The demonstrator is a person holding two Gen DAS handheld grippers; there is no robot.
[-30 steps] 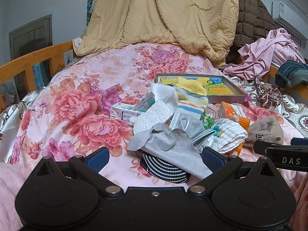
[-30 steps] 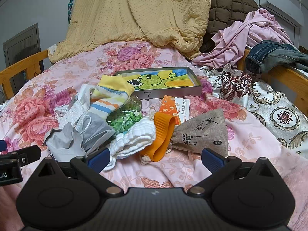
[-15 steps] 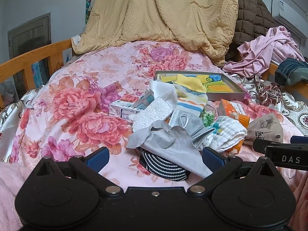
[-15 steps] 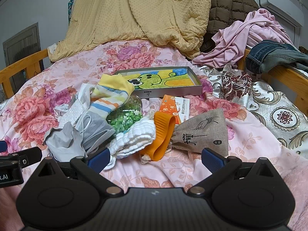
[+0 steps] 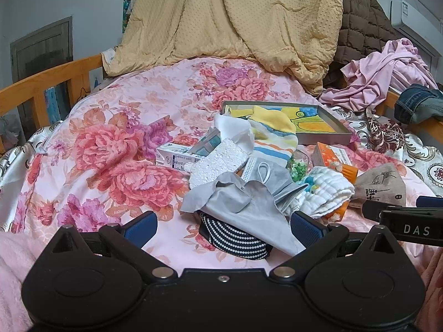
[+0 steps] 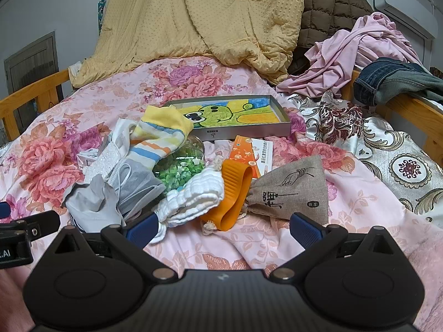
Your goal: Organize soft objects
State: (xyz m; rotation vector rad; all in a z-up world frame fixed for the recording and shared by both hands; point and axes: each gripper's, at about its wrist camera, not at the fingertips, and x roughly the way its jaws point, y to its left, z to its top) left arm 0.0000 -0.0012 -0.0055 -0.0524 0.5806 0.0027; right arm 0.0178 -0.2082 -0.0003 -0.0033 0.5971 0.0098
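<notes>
Hovering low at the near edge of the heap, the left gripper [image 5: 223,225] has its blue-padded fingers spread wide with nothing between them, and the right gripper [image 6: 223,225] alongside it is spread just as wide and equally empty. Judging from that, sorting has not really begun: every soft item lies in one jumble on the pink floral quilt [image 5: 110,149], and the shallow grey box with the green cartoon picture [image 6: 282,130] behind the heap holds nothing.

Nearest the left fingers lies one crumpled grey cloth [image 5: 243,204] draped over one black-and-white dotted fabric piece [image 5: 235,239]. Beyond come one grey face mask with white ear loops [image 5: 272,174], one white sparkly pad [image 5: 218,161], one folded white quilted cloth [image 6: 196,199] and one yellow, blue and orange striped sock [image 6: 160,138]. In front of the right fingers sit one bent orange silicone strip [image 6: 235,191] and one brown linen drawstring pouch [image 6: 293,191].

Harder things are mixed in: one clear jar of green bits [image 6: 180,166], one orange carton [image 6: 252,152] and at least one white carton [image 5: 174,159]; more may be buried
</notes>
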